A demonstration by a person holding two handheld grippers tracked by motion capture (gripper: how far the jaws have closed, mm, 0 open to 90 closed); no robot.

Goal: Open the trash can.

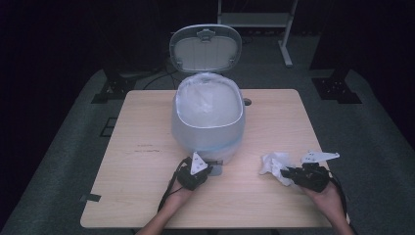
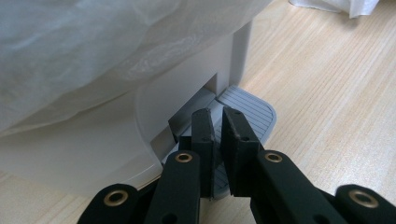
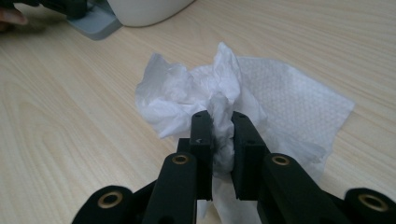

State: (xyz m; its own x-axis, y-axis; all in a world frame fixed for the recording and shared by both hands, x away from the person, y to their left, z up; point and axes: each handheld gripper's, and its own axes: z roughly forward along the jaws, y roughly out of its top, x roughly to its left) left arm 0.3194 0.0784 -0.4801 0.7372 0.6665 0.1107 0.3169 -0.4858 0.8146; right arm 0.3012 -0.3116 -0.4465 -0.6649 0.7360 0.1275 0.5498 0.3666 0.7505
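A pale grey pedal bin (image 1: 208,122) lined with a thin white bag stands mid-table, its lid (image 1: 205,47) raised upright. My left gripper (image 1: 206,169) is shut, and its tips (image 2: 218,116) rest on the ribbed grey foot pedal (image 2: 250,112) at the bin's base. To the right, near the front of the table, lies a crumpled white paper tissue (image 1: 272,163). My right gripper (image 1: 285,173) is shut on a bunched fold of that tissue (image 3: 187,93), which is pinched between the black pads (image 3: 220,120). The rest of the sheet spreads flat on the wood.
The light wooden table (image 1: 147,196) has bare wood to the left of the bin and between the two hands. A black tab (image 1: 90,198) sits at its front left edge. Dark floor and metal stand legs (image 1: 286,49) lie beyond the far edge.
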